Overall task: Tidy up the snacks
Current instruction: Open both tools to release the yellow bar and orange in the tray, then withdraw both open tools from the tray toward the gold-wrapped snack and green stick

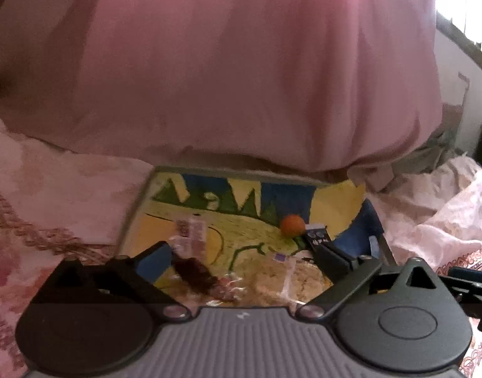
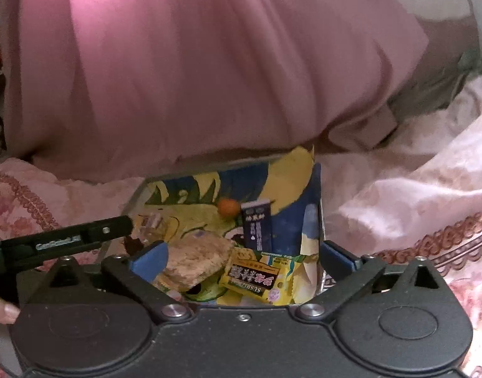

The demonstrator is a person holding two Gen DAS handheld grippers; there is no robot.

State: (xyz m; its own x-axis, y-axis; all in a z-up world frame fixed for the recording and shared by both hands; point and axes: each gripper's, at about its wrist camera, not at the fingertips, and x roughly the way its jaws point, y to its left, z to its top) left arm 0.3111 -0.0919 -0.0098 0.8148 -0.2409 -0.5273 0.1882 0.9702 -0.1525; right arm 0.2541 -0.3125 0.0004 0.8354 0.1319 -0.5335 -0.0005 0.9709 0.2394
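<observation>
I read "SUSHIZ…" along the edge of the yellow snack packet (image 2: 255,278), beside large Chinese characters on its black panel; the dark blue box (image 2: 256,225) carries white Chinese print too blurred to make out.

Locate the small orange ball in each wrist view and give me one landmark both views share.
Left wrist: the orange ball sits right of centre on the yellow and blue cartoon mat, just left of a dark blue box.
Right wrist: the orange ball sits near centre, again just left of the dark blue box.
Shared landmark: the dark blue box beside it.
</observation>
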